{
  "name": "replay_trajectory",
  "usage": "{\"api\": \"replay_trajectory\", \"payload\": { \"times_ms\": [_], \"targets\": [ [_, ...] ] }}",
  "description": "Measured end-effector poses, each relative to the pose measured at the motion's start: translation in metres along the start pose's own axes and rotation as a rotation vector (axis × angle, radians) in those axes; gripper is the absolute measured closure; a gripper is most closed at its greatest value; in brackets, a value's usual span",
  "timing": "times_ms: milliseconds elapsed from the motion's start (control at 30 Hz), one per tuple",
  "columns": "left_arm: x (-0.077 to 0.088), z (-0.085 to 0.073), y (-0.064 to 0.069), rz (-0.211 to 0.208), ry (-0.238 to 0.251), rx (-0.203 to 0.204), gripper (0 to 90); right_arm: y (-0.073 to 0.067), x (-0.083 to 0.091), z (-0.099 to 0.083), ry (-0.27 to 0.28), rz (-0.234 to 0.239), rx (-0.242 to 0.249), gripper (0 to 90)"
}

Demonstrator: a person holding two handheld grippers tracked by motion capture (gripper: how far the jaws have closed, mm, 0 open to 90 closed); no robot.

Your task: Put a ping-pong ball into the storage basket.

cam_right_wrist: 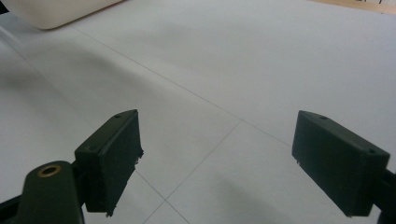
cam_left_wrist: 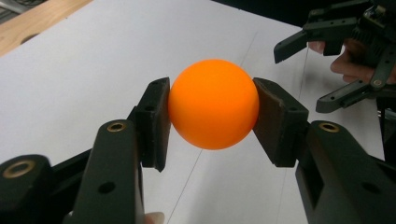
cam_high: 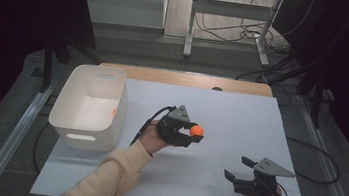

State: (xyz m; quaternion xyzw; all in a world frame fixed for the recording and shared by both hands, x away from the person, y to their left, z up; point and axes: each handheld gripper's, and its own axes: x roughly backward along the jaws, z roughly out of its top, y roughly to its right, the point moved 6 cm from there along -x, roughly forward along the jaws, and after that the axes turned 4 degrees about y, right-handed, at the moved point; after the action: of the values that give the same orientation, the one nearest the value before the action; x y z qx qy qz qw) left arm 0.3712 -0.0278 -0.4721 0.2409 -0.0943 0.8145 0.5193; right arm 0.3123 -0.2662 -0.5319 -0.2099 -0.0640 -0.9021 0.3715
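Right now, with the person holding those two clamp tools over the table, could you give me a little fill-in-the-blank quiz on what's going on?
1. The left gripper is shut on a small ball whose colour is ____.
2. The right gripper holds nothing, and its jaws stand ____.
3. The white bin sits at the table's ____ side in the high view.
4. Of the two grippers, the one nearer the bin is the ____ one.

Missing words: orange; open; left; left

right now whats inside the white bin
The white bin looks empty: pale floor and inner walls show. Its near wall hides the floor's front strip, and the orange mark on its right wall can't be identified.
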Motion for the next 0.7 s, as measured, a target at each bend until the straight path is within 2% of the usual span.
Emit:
{"api": "replay_trajectory", "payload": {
  "times_ms": [333,700],
  "targets": [
    [0.015,0.004,-0.010,0.020,0.021,0.029,49.9,0.000,0.000,0.000,-0.003,-0.002,0.001,16.0],
    [0.025,0.010,-0.010,0.030,0.040,0.025,49.9,0.000,0.000,0.000,-0.004,-0.002,0.003,16.0]
  ]
}}
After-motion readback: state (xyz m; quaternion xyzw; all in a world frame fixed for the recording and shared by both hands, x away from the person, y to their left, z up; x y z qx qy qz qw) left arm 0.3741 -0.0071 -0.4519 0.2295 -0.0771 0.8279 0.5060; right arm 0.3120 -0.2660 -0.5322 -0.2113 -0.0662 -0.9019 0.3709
